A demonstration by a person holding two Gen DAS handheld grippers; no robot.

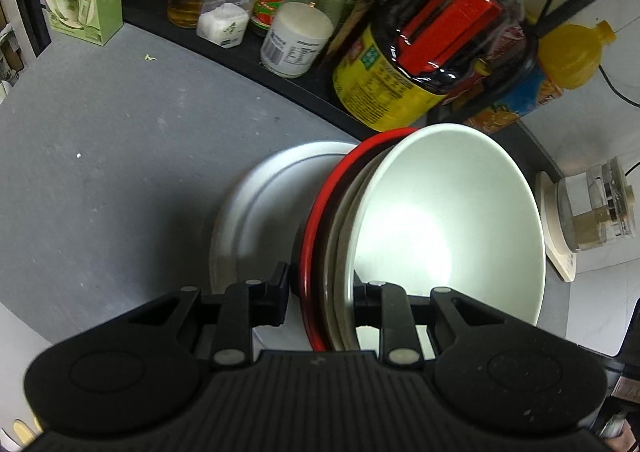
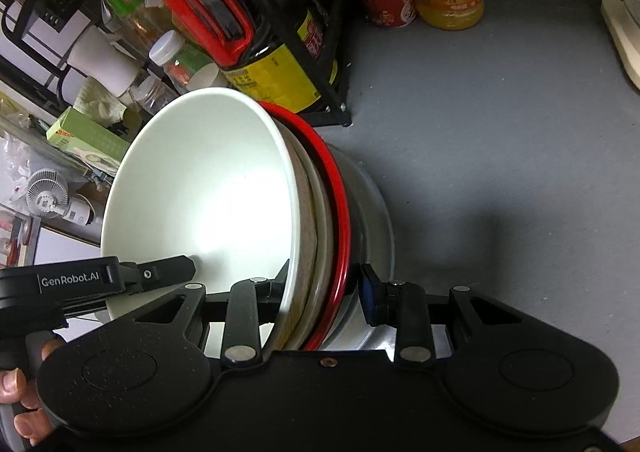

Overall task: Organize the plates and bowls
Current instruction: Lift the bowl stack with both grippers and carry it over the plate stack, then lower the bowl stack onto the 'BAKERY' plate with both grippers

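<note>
- Nearest the lens, the left gripper (image 1: 320, 294) is seen pinching the rims of a nested stack: white bowl (image 1: 448, 220), a beige dish beneath it, and red plate (image 1: 320, 252).
- Right gripper (image 2: 324, 284) is found straddling the same rims from the opposite side; whether it presses on them or stands slightly spread cannot be told.
- Stack is held tilted, near a metal plate (image 1: 256, 212) on the grey counter (image 1: 100, 156).
- Step in hand is judged to be carrying the gathered stack.
- Next move is judged to call for level lowering onto the metal plate, clear of the condiment rack (image 1: 248, 52).
</note>
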